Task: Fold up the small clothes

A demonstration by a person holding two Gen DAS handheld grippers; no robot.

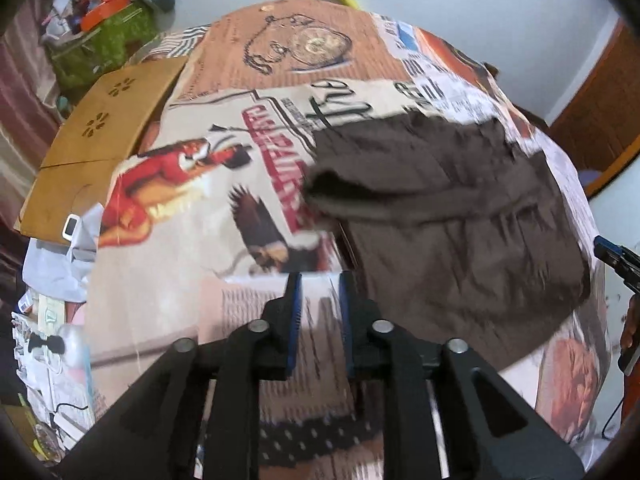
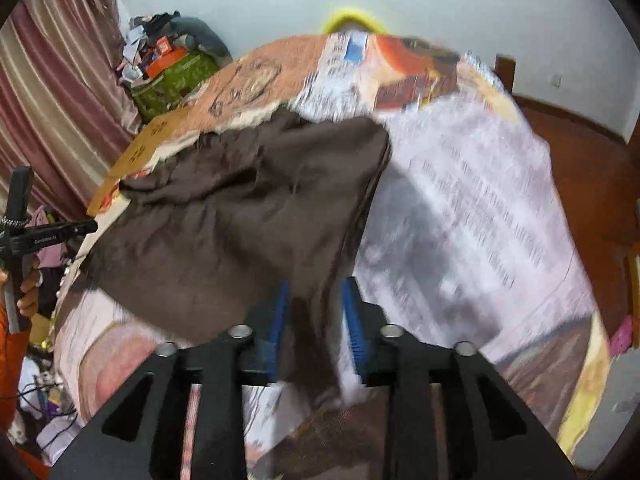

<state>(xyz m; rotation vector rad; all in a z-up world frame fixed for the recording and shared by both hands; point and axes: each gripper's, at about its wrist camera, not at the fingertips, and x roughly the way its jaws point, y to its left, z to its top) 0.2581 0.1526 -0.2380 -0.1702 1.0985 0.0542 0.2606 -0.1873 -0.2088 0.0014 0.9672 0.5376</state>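
A small dark brown garment lies crumpled on the newspaper-covered table, partly folded over itself. In the left wrist view my left gripper is open and empty, just left of the garment's near edge. In the right wrist view the garment hangs down between the blue pads of my right gripper; the pads stand apart with cloth between them. The frame is blurred, so I cannot tell whether they pinch it. The right gripper's tip also shows at the right edge of the left view.
A brown cardboard sheet lies at the table's far left. A cluttered green box with an orange lid stands beyond it by the curtain. Loose items and cables lie off the table's left side. A wooden door is at right.
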